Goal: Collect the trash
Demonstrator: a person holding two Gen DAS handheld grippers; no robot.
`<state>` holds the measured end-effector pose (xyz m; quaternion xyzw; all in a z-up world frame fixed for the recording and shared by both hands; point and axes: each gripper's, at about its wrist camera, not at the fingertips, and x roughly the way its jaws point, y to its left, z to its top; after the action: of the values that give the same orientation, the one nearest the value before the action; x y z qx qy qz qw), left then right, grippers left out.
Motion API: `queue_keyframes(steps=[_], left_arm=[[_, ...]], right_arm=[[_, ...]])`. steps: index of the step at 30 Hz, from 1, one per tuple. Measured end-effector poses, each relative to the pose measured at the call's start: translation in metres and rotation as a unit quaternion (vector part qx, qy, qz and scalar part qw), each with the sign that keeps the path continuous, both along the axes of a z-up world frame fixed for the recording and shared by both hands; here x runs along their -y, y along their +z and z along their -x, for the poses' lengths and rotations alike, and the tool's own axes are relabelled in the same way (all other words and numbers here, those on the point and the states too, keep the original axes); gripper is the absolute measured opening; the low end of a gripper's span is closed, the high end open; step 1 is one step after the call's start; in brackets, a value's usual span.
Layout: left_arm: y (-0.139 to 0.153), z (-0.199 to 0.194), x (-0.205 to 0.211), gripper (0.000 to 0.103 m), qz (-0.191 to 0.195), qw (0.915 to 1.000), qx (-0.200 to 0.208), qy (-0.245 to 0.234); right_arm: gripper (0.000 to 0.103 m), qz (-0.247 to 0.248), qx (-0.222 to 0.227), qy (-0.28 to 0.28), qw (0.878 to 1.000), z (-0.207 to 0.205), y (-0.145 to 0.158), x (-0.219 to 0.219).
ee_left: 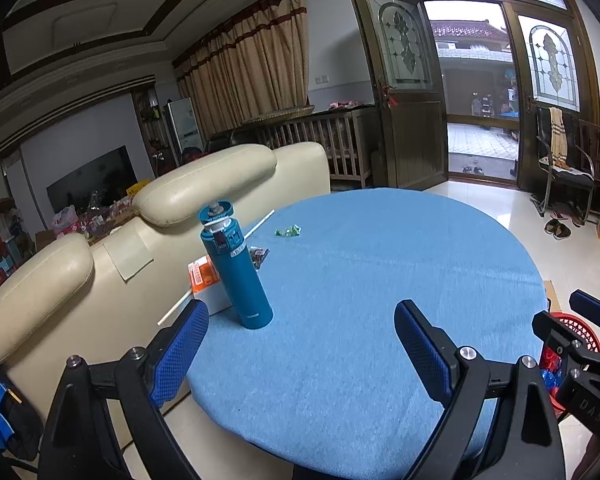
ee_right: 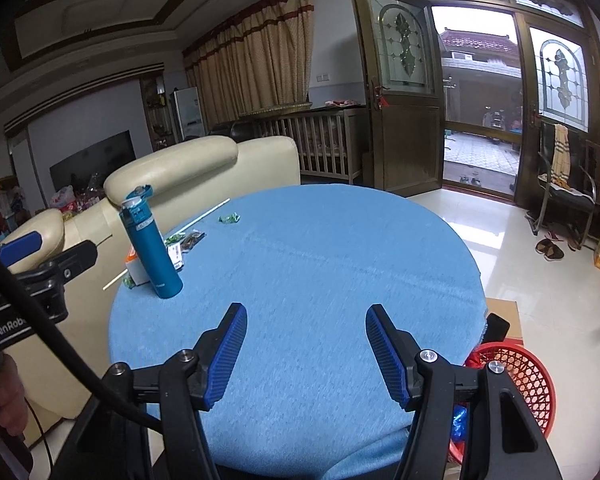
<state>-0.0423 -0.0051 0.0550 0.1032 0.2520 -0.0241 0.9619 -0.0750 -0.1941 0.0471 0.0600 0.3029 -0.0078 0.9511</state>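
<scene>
I have both tongs hanging low over the near edge of the blue worktop (ee_left: 380,280), the left tongs (ee_left: 300,354) and right tongs (ee_right: 306,354) released and empty, ready to pick; the red basket (ee_right: 516,376) sits on the floor at near right, I judge for drops. The green wrapper (ee_left: 288,231) lies far off, left of centre, beyond the teal flask (ee_left: 236,268), with more scraps near the flask's carton (ee_left: 204,280)

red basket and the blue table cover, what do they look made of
Red basket: likely moulded plastic, going by its glossy, open lattice wall. Blue table cover: looks like woven or knit fabric, matte with a fine heathered streak, draping over the round edge.
</scene>
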Motion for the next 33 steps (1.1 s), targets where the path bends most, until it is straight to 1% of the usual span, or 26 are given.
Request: queue_keyframes(steps=[9,18,27,33], left_arm=[[-0.005,0.002,0.000,0.094,-0.002,0.9999,-0.014,0.005],[-0.007,0.002,0.003,0.094,-0.010,0.9997,-0.022,0.006],[-0.008,0.001,-0.001,0.094,-0.004,0.9995,-0.029,0.014],[-0.009,0.001,-0.001,0.094,-0.004,0.9994,-0.032,0.011]], right_arm=[[0.066,-0.006,0.003,-0.003,1.000,0.003,0.001,0.003],[0.066,-0.001,0.010,-0.012,1.000,0.006,0.002,0.004],[0.066,-0.010,0.005,-0.026,1.000,0.004,0.000,0.010],[0.066,-0.008,0.002,-0.025,1.000,0.005,-0.001,0.008]])
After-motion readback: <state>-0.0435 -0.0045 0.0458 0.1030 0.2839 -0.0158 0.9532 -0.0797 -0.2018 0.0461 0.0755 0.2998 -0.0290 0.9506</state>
